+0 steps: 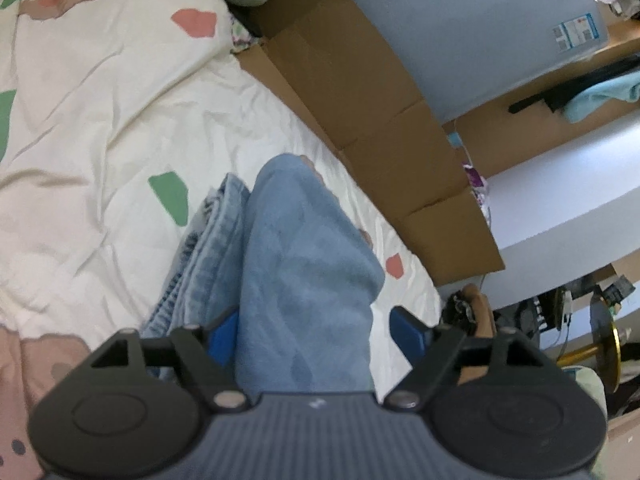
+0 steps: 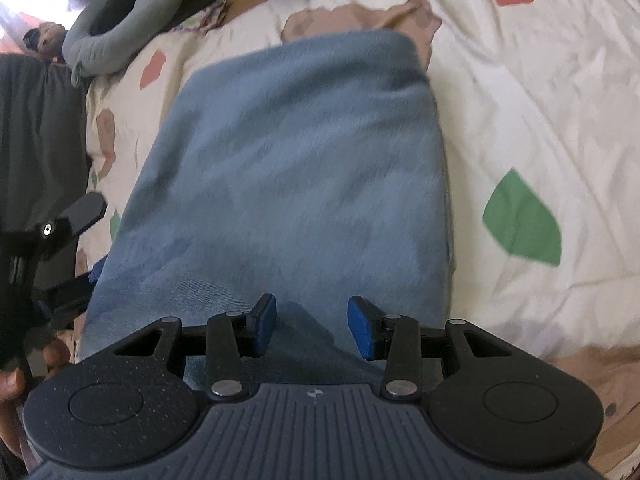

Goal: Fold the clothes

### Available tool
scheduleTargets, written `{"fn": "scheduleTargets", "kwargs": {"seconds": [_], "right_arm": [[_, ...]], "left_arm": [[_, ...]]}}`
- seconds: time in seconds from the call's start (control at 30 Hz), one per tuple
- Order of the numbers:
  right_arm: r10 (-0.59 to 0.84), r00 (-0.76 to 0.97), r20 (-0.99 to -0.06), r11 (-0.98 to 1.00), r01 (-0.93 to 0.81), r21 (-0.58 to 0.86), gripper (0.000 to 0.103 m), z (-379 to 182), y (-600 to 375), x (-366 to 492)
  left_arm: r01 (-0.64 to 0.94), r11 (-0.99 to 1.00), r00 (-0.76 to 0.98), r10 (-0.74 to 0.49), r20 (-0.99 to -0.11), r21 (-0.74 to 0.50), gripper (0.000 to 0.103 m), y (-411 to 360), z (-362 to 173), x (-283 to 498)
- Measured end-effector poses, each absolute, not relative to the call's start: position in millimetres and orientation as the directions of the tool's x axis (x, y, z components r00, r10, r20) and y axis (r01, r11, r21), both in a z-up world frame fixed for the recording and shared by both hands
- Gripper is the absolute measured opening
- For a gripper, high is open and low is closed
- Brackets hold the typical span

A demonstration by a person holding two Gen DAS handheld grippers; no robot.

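Left gripper fingers spread wide around the blue garment; right gripper fingers half-open above it, gripping nothing.

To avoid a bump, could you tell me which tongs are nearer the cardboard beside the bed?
Left. The left tongs sit at the bed's edge with the cardboard just beside them; the right tongs see it only far across the bedcover.

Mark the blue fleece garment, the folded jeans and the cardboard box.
blue fleece garment (image 2: pixel 288 168): right wrist view, middle of top surface.
folded jeans (image 1: pixel 208 248): left wrist view, stacked edge.
cardboard box (image 1: pixel 360 92): left wrist view, side panel.
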State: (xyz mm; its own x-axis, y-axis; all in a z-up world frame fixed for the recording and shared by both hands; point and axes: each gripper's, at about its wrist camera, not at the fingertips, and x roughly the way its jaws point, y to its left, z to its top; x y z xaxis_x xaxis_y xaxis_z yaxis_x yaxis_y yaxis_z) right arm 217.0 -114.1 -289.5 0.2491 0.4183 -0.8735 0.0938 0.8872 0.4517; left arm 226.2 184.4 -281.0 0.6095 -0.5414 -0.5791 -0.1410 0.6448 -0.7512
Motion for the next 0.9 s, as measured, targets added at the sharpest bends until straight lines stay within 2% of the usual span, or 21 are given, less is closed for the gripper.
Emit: {"fn": "scheduleTargets", "kwargs": {"seconds": [0.4,0.5,0.53,0.57,0.67,0.9], "right_arm": [[0.429,0.216,-0.877,0.894,0.034,0.446,0.047,-289.4,-95.3,198.0],[0.429,0.214,-0.878,0.896,0.021,0.443,0.047,-288.8,-93.9,191.5],[0.429,0.213,-0.878,0.897,0.018,0.443,0.047,-288.6,-93.9,189.6],[0.434,0.217,-0.874,0.893,0.027,0.45,0.047,-288.6,-96.5,188.5],[0.441,0.242,-0.864,0.88,0.072,0.469,0.047,-288.5,-109.0,187.0],[0.397,0.276,-0.875,0.878,0.163,0.45,0.046,-294.8,-143.1,193.8]], "left_arm": [[-0.183,0.652,0.536,-0.562,-0.631,-0.736,0.075,185.0,-297.1,191.0],[-0.195,0.675,0.525,-0.541,-0.657,-0.712,0.053,185.0,-299.7,189.8],[-0.204,0.676,0.521,-0.538,-0.663,-0.708,0.032,186.6,-301.1,190.0],[-0.212,0.677,0.516,-0.535,-0.669,-0.705,0.019,188.1,-302.5,190.2],[-0.213,0.673,0.518,-0.536,-0.666,-0.708,0.014,192.4,-300.6,190.5],[-0.127,0.695,0.544,-0.548,-0.636,-0.707,0.012,182.8,-268.8,195.5]]}}
